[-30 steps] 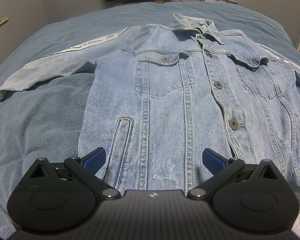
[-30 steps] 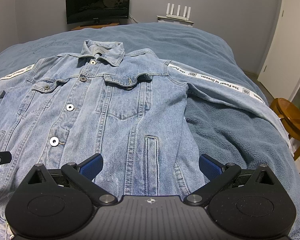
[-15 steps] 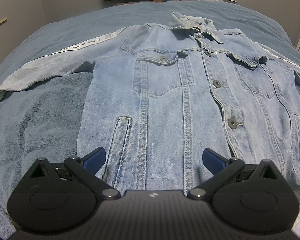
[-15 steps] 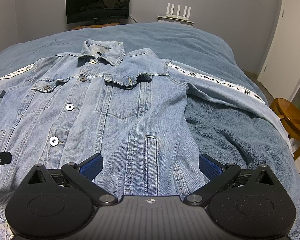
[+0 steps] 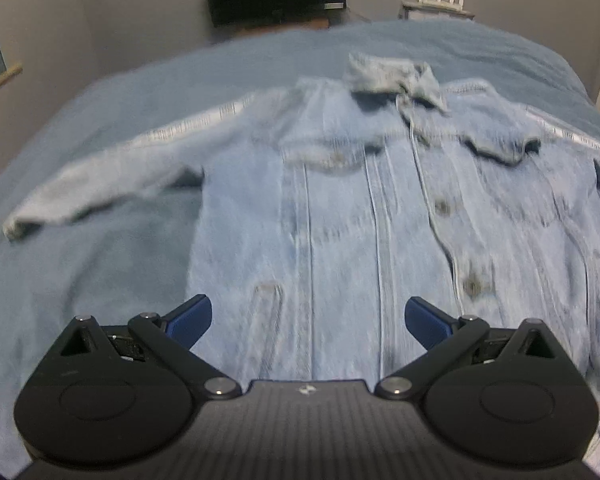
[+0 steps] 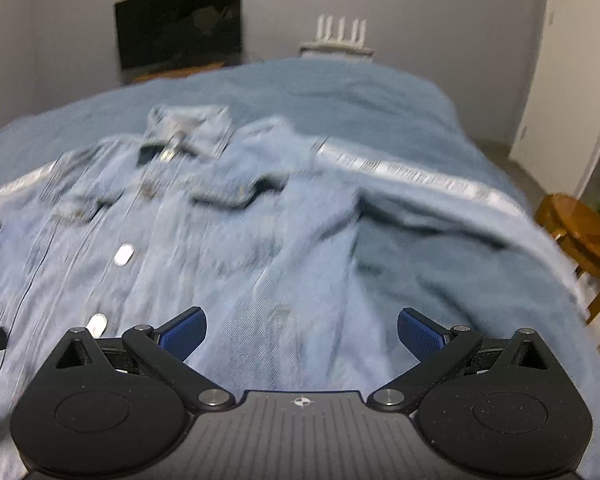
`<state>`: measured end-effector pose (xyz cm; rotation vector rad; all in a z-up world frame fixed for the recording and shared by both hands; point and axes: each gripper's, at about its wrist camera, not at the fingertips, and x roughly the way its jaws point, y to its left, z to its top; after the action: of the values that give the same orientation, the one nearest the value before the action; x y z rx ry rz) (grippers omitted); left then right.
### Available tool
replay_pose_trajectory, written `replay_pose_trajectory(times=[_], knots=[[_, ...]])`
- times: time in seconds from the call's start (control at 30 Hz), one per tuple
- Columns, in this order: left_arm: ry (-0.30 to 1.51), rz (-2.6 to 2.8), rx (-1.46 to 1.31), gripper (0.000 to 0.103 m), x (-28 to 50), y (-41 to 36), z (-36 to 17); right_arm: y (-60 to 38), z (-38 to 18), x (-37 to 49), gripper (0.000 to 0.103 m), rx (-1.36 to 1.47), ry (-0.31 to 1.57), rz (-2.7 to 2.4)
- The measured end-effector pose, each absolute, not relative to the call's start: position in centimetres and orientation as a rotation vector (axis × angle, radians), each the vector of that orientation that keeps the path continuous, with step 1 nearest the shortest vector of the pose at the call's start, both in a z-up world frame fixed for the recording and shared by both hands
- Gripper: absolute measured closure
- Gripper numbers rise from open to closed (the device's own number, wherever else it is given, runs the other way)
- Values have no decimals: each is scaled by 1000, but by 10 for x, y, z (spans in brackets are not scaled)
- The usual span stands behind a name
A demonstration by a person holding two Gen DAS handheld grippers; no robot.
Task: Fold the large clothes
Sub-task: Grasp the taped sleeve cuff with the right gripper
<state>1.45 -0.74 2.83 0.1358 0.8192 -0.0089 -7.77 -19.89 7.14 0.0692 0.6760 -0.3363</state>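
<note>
We have one denim jacket (image 5: 380,216) spread front-up on the bed (image 5: 80,280), and that flat layout is what a fold wants: the body lies straight ahead of both sets of fingers, collar (image 5: 392,76) at the far end, hem nearest us and running under the tools. Our left gripper (image 5: 308,320) has its fingers spread wide with nothing between them, the cloth of the left front panel showing through the gap beyond the tips. Our right gripper (image 6: 302,330) is spread the same way and also empty, with the right front panel ahead of it. We judge that we hold both open and low over the hem so that each can take a lower corner or side edge for a first fold; no fold is made yet. Both views are blurred, so fine detail is lost. Counting: one jacket, two sleeves, one (image 5: 112,176) stretching out beyond the left fingers, one (image 6: 440,196) beyond the right, each with a white printed stripe. We can count three front buttons (image 5: 474,284) in the left view. One dark screen (image 6: 180,20) stands past the bed, and one wooden stool (image 6: 580,232) sits off to the right.
</note>
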Motion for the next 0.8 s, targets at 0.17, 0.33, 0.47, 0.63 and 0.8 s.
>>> replay_pose_trajectory(times=[0.17,0.33,0.47,0.63,0.8], knots=[[770,-55,139,0,39,-10,59,-239,94,-76,0,90,554,-340],[777,-16,74,0,64,-5,57,-300,108,-56,0,218,592,-352],[786,15,80,0,63,3,23,-352,97,-47,0,269,611,-456],[834,-14,114,0,70,8,-7,-400,64,-49,3,378,634,-548],[799,-49,89,0,76,7,-9,-428,46,-55,12,485,631,-577]])
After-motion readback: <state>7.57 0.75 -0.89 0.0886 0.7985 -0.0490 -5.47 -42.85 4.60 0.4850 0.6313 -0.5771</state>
